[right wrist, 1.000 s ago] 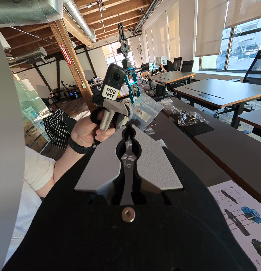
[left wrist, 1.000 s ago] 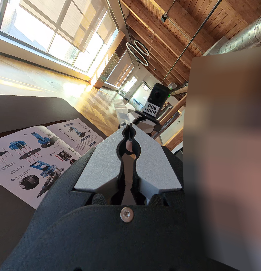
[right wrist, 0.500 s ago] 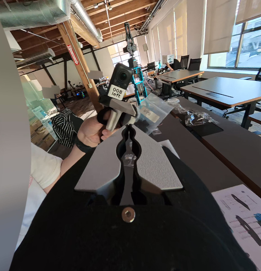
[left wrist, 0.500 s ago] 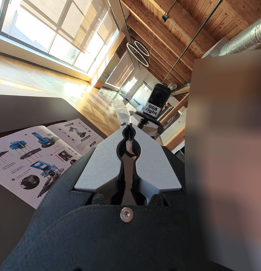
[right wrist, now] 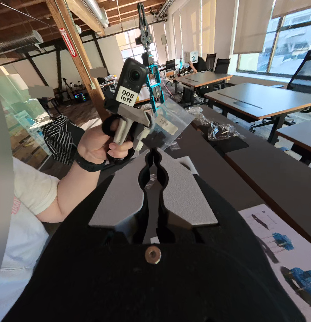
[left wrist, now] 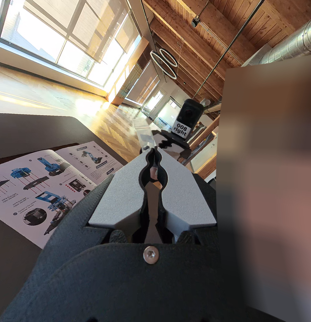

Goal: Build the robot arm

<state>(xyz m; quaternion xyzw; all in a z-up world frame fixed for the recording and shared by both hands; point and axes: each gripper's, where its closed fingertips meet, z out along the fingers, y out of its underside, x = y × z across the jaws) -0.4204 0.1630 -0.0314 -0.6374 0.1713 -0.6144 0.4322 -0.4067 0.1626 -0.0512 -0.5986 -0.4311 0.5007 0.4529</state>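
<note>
Bright daylight pours through windows (left wrist: 46, 40), glaring off the floor (left wrist: 85, 106); wide-angle edges bend, and the booklet (right wrist: 283, 247) blurs.

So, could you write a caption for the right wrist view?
Both grippers pinch a small clear zip bag of dark parts above a dark table.

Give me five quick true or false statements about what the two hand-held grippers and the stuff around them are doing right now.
1. Both hand-held grippers pinch the small clear plastic zip bag. True.
2. The bag lies flat on the dark table. False: it is held in the air.
3. The left hand-held gripper is wide open. False: shut on the bag.
4. An open illustrated instruction booklet lies on the table. True.
5. The right hand-held gripper holds the booklet. False: it grips the bag.
</note>
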